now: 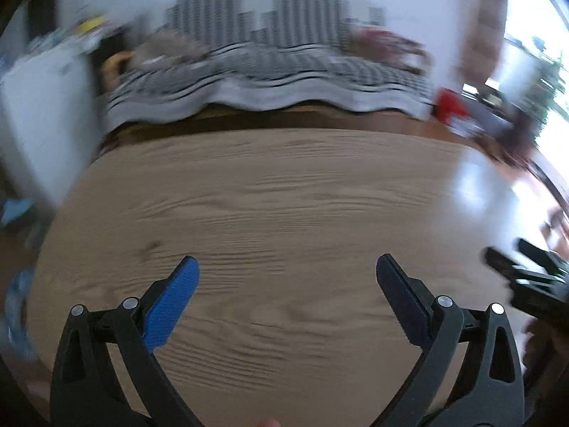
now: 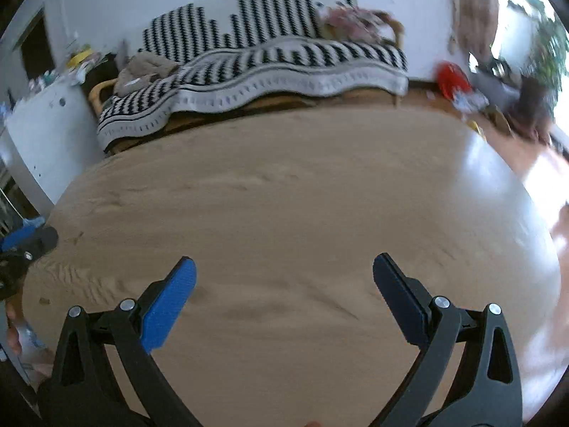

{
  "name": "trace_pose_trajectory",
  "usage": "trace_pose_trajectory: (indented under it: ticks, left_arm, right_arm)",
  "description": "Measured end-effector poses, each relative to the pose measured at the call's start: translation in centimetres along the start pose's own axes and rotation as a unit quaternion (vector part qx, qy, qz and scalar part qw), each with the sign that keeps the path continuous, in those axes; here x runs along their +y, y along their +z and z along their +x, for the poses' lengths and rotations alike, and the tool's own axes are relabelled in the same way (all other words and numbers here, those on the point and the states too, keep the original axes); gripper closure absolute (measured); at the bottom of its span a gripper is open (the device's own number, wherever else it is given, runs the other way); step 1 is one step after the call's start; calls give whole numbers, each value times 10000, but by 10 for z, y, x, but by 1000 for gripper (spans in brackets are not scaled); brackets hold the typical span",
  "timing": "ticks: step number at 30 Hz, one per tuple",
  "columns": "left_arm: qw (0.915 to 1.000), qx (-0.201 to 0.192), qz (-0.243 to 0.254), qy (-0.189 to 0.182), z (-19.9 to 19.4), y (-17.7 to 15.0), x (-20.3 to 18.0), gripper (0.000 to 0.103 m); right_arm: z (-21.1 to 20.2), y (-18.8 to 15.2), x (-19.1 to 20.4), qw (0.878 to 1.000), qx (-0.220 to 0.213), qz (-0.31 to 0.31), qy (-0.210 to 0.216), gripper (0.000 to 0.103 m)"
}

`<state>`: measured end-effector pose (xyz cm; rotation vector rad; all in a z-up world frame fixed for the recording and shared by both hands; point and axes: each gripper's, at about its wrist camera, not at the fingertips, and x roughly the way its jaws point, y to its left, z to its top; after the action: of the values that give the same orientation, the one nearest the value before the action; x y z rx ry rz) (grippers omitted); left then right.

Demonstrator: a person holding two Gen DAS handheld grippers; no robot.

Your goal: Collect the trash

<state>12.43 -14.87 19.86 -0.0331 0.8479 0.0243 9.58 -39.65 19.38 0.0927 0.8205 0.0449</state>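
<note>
Holding both tools over a wooden table [image 1: 270,192], you have each claw spread wide with nothing between its blue pads. Your left claw [image 1: 287,270] hovers above bare wood grain, and your right claw [image 2: 283,272] does the same a little way off. From the left camera, the right tool's black tips show at the right edge; from the right camera, the left tool shows at the left edge.

No trash lies between either pair of fingers, and none can be made out on the tabletop; both views are blurred. Beyond the table's far edge stands a sofa [image 2: 270,71] draped in a black-and-white patterned blanket. A white cabinet [image 2: 46,131] sits to the left. A red object [image 2: 451,78] lies on the floor to the right, near a bright window; what it is cannot be told.
</note>
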Motion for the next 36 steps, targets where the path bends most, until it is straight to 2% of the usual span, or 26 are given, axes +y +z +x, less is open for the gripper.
trace_pose_trajectory:
  ticks: [3, 5, 8, 9, 10, 11, 13, 15, 18, 21, 26, 36]
  left_arm:
    - [9986, 126, -311, 409, 27, -2, 33, 6]
    - [9980, 172, -351, 506, 44, -7, 48, 6]
    - [9962, -85, -341, 797, 58, -23, 60, 6]
    - [9963, -6, -321, 800, 67, -28, 63, 6]
    - [9973, 273, -253, 635, 77, -24, 68, 6]
    - [9976, 278, -218, 602, 80, -20, 69, 6]
    - [9970, 43, -143, 763, 79, -10, 71, 6]
    - [9968, -2, -208, 772, 82, -7, 77, 6]
    - [9970, 60, -335, 691, 89, -7, 80, 6]
    - [9971, 95, -161, 734, 92, -7, 76, 6]
    - [9969, 191, -224, 729, 92, -11, 72, 6]
    - [9968, 219, -73, 759, 94, -10, 53, 6]
  right_arm:
    - [25, -1, 43, 9999, -5, -76, 67, 7]
    - [34, -13, 66, 9997, -44, -193, 123, 7]
    - [45, -32, 85, 9990, -104, -431, 77, 7]
    - [48, -37, 90, 9985, -75, -546, 65, 7]
    - [52, -36, 93, 9981, -28, -609, 52, 7]
    - [54, -34, 95, 9979, -87, -642, 44, 7]
    - [57, -31, 94, 9979, -260, -591, 14, 7]
    - [61, -29, 90, 9982, -230, -556, -11, 7]
    - [75, -26, 85, 9987, 16, -501, -79, 7]
    - [81, -26, 77, 9992, 214, -343, 14, 7]
    - [81, -29, 64, 9990, 256, -357, -96, 7]
    - [86, -36, 53, 9981, 469, -397, 72, 7]
